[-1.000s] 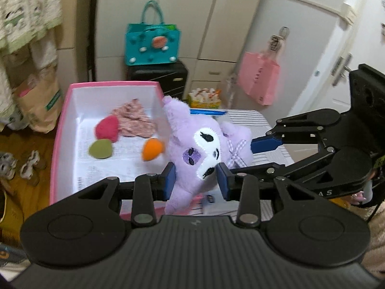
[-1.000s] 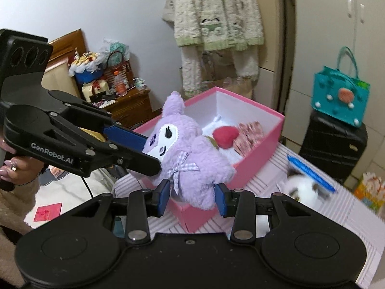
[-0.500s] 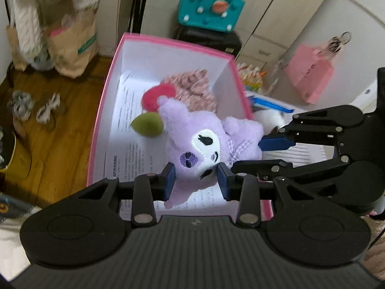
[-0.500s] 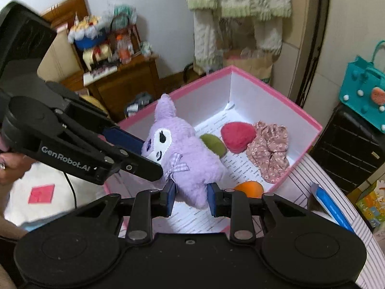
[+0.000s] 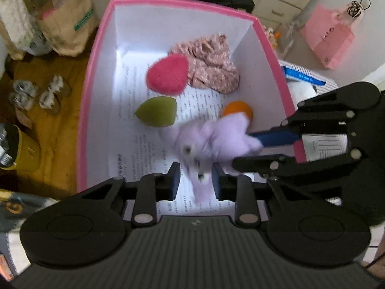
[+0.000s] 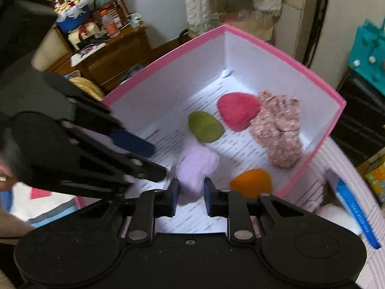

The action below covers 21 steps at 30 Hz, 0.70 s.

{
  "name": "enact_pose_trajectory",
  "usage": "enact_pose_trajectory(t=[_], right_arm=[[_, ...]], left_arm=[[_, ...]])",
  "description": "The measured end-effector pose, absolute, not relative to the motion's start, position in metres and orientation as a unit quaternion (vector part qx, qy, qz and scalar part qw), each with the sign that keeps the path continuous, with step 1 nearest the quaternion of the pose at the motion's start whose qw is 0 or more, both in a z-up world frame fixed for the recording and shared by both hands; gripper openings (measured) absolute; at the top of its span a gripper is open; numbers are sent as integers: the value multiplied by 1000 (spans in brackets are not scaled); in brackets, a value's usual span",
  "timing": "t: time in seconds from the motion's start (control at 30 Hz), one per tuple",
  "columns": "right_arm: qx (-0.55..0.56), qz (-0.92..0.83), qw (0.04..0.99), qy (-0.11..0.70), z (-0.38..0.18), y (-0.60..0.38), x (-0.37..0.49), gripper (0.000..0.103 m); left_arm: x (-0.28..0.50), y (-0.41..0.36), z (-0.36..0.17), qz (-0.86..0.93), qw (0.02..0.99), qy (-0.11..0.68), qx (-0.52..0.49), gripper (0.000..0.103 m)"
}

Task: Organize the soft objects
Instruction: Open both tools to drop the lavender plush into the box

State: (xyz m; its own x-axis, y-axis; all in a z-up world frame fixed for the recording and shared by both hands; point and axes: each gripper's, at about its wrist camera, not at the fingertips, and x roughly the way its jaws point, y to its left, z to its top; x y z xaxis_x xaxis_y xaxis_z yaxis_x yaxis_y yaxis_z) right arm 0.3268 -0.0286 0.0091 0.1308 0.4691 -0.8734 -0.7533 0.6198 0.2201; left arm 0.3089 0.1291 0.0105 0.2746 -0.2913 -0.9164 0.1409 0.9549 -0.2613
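Observation:
The purple plush toy (image 5: 216,139) is low inside the pink box (image 5: 96,77), motion-blurred. My left gripper (image 5: 195,183) has its pads spread a little, with the plush's head between them; the blur hides whether they touch it. My right gripper (image 6: 191,192) is shut on the plush's body (image 6: 195,166). The box also holds a red felt heart (image 5: 167,73), a green sponge (image 5: 156,114), an orange sponge (image 5: 237,110) and a floral scrunchie (image 5: 209,62). In the right wrist view the box (image 6: 276,45) shows the same items.
A blue pen (image 5: 304,78) and a white plush (image 5: 300,91) lie on the striped table right of the box. A teal bag (image 6: 368,50) on a black case, a paper bag (image 5: 65,26) and a wooden cabinet (image 6: 113,55) stand around.
Both grippers carried the plush from above the box edge down into the box. The left pads have spread slightly and the plush has dropped lower between them.

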Motion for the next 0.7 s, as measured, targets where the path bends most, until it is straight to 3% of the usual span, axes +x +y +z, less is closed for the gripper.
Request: enact_pose_trajectory(t=[0.33, 0.7], right_arm=[[-135, 409, 738, 520, 3, -22, 339, 23], [-234, 435, 718, 491, -15, 1, 374, 24]], left_arm=[[308, 140, 4, -141, 804, 572, -74, 23], [280, 139, 22, -165, 837, 520, -28, 30]])
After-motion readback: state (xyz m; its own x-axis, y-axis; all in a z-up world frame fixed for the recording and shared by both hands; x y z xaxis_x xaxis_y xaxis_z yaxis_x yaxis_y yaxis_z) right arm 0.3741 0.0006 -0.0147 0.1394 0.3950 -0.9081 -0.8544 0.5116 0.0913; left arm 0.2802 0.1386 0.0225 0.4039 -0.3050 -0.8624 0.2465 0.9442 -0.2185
